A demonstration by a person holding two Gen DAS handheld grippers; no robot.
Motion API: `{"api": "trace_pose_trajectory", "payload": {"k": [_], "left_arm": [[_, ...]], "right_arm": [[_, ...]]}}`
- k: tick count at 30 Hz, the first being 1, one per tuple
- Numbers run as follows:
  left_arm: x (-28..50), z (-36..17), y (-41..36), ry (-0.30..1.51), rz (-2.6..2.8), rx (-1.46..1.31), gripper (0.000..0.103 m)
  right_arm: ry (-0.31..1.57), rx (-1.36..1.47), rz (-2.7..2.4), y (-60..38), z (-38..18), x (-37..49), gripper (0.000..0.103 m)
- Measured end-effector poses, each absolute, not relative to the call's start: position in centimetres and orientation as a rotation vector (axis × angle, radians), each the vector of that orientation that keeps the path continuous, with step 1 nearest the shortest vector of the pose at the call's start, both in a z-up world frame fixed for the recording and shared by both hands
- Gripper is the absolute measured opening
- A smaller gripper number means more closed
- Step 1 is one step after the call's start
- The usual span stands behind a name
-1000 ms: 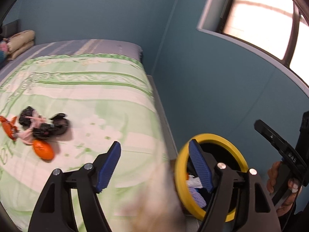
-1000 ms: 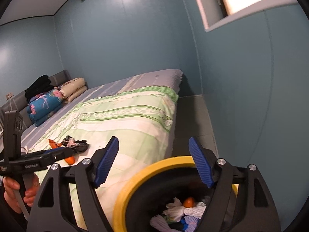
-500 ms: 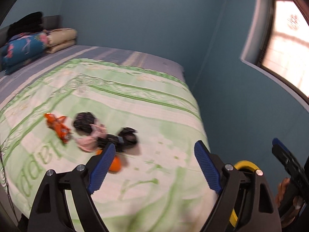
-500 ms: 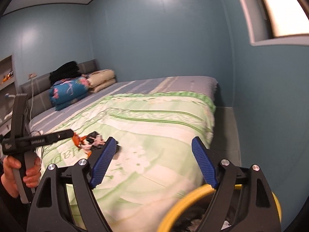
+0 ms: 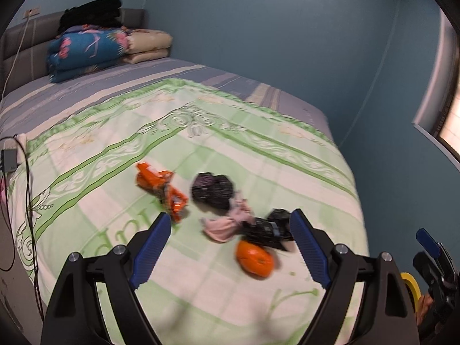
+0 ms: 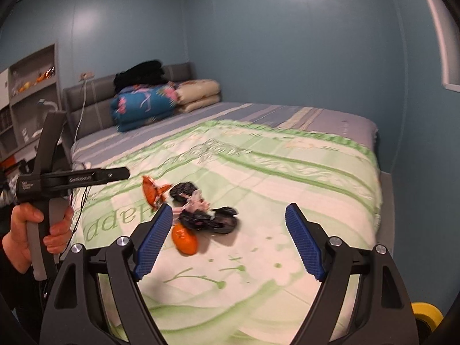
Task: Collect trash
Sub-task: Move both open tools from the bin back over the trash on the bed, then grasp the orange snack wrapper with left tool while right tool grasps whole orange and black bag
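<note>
1. The left gripper (image 5: 230, 247) was held released above the bed (image 5: 258, 155), its blue pads spread wide with nothing between them.
2. The right gripper (image 6: 230, 238) was likewise held released and empty.
3. The trash was seen clustered on the green quilt near the foot edge of the bed: an orange wrapper (image 5: 161, 187), a black crumpled bag (image 5: 212, 191), a pink scrap (image 5: 227, 225) and an orange fruit (image 5: 254, 258).
4. A yellow-rimmed bin (image 6: 425, 317) was seen off the bed's foot corner.
5. Folded blankets (image 6: 143, 105) were stacked at the head edge.
</note>
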State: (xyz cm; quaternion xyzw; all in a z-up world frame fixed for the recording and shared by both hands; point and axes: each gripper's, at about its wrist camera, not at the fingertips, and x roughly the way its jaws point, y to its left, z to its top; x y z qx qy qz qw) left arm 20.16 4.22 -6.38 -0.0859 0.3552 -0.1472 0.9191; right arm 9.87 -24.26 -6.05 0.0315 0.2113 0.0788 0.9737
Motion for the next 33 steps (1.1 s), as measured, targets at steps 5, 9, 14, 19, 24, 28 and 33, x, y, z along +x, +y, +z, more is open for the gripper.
{"api": "trace_pose_trajectory", "payload": {"k": [5, 9, 14, 19, 24, 28, 33], "left_arm": [[22.2, -8.4, 6.1, 0.759, -0.25, -0.175, 0.081], [23.8, -9.8, 7.2, 0.782, -0.226, -0.188, 0.081], [25.7, -11.3, 8.3, 0.811, -0.204, -0.2, 0.081], [27.4, -13.0, 9.4, 0.845, -0.187, -0.23, 0.081], [29.2, -14.3, 10.1, 0.872, -0.163, -0.253, 0.081], [30.8, -15.1, 10.4, 0.894, -0.167, -0.3, 0.081], [32.6, -16.4, 9.8, 0.917, -0.173, -0.306, 0.081]], "right_arm": [[0.502, 0.04, 0.225, -21.5, -8.0, 13.0, 0.077], [0.559, 0.018, 0.261, -19.6, -9.7, 14.8, 0.077], [0.629, 0.001, 0.306, -17.7, -11.6, 16.9, 0.077], [0.693, -0.033, 0.331, -15.7, -13.6, 19.0, 0.076], [0.747, -0.062, 0.33, -14.4, -15.4, 20.8, 0.076], [0.767, -0.083, 0.327, -13.8, -16.0, 21.9, 0.075], [0.786, -0.105, 0.322, -13.2, -16.7, 23.2, 0.075]]}}
